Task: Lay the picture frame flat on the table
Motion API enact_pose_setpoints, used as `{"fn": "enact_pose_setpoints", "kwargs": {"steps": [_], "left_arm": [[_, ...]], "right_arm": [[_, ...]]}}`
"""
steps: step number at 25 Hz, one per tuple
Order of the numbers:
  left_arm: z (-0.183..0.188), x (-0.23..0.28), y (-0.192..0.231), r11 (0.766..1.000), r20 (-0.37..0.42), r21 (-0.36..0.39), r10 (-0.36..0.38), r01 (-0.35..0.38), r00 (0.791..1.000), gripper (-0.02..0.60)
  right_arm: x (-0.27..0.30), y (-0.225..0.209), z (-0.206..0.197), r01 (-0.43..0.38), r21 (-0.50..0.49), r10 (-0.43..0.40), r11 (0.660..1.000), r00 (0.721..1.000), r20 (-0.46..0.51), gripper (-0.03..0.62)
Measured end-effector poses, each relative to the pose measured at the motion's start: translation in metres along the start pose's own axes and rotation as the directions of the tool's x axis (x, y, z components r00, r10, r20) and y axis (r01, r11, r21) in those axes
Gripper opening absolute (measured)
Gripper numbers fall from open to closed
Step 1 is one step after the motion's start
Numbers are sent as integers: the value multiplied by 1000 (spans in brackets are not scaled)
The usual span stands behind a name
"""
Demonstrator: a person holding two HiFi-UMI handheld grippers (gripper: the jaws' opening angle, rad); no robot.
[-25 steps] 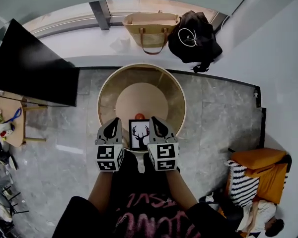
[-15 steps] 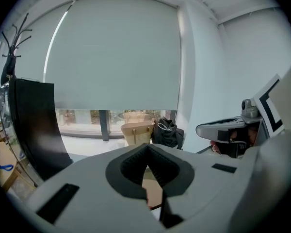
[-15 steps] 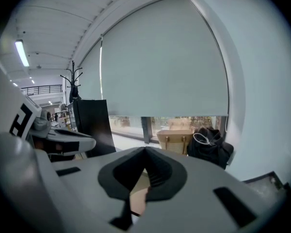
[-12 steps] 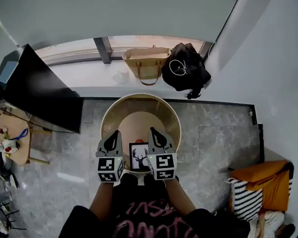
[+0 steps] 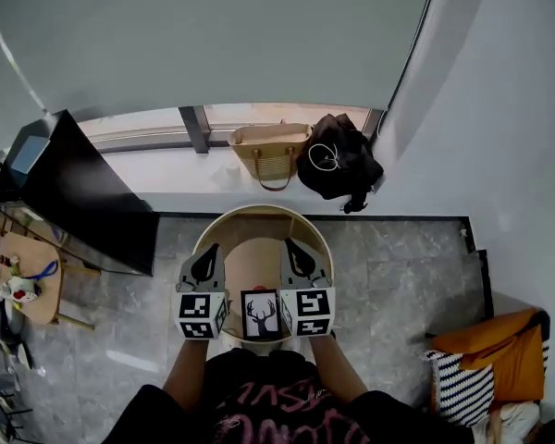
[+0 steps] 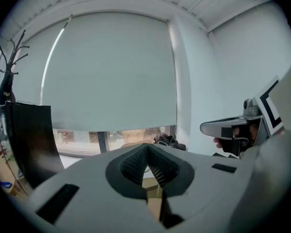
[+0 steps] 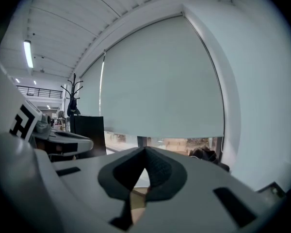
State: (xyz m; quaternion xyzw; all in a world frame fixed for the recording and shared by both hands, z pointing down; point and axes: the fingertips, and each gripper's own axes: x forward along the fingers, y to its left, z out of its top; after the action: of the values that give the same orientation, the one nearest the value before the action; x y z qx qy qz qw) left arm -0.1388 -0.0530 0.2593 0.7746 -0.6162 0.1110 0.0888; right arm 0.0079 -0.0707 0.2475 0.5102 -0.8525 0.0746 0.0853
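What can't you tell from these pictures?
Head view: whether the picture frame leans or lies flat; seen from above, small, squeezed between the left gripper and right gripper.
Both gripper views: the frame is out of sight beneath the gripper bodies.
Head view: near rim of the round table, covered by frame and grippers.
Head view, left edge: things on the side table, too small.

A pale roller blind (image 5: 213, 44) covers the window, with daylight in a strip beneath it. A woven bag (image 5: 270, 151) and a black bag (image 5: 338, 165) sit on the white sill. Grey marble floor (image 5: 398, 266) surrounds the round wooden desk (image 5: 224, 231). A black panel (image 5: 83, 192) stands at the left and an orange armchair (image 5: 504, 354) at the right.
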Motion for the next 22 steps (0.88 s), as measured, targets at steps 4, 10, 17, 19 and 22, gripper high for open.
{"fn": "enact_pose_setpoints", "kwargs": {"steps": [4,10,17,19,22], "left_arm": [[26,-5,2,1000,51,20,1,-2,999,9],[52,-9,-1,999,108,37,6,-10,994,9],[57,-13,-4,999,120,48,11,-17,993,9],[55,-14,-4,999,117,45,17,-22,993,9],[49,-16,-1,999,112,37,34,-38,993,9]], "right_arm": [[-5,-5,18,8,-18,-7,1000,999,40,20],[-9,-7,38,5,-46,-2,999,997,77,20],[-11,-7,38,-4,-57,9,998,997,83,20],[-11,-7,38,-4,-62,9,998,997,83,20],[-14,-9,35,-4,-66,10,998,997,78,20]]}}
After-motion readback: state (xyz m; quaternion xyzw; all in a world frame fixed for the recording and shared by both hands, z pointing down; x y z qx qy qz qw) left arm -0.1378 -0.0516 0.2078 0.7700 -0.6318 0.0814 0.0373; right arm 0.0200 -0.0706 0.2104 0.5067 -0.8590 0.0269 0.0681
